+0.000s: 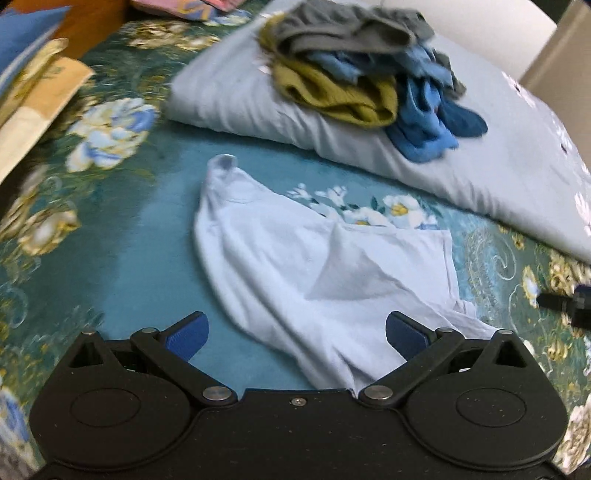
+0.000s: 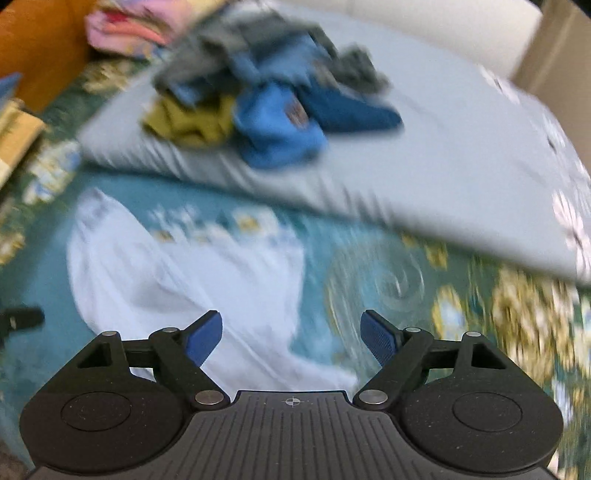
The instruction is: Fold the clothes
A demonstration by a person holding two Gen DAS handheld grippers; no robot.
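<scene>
A pale blue shirt (image 1: pixel 295 266) lies crumpled on the teal floral bedspread (image 1: pixel 140 236), its collar end pointing away. My left gripper (image 1: pixel 297 334) hangs just above the shirt's near edge, open, cloth showing between the blue pads (image 1: pixel 192 334) with no pad pressing on it. The same shirt (image 2: pixel 177 273) appears blurred in the right wrist view. My right gripper (image 2: pixel 291 338) stands open over its right-hand edge, nothing pinched. A heap of unfolded clothes (image 1: pixel 369 74) in grey, olive and blue sits farther back.
The heap rests on a folded light grey quilt (image 1: pixel 480 173) across the back and right. Pillows (image 1: pixel 33 92) lie at the far left by an orange headboard (image 2: pixel 33 44). Pink folded cloth (image 2: pixel 129 26) lies at the back. The other gripper's black tip (image 1: pixel 565 301) shows at right.
</scene>
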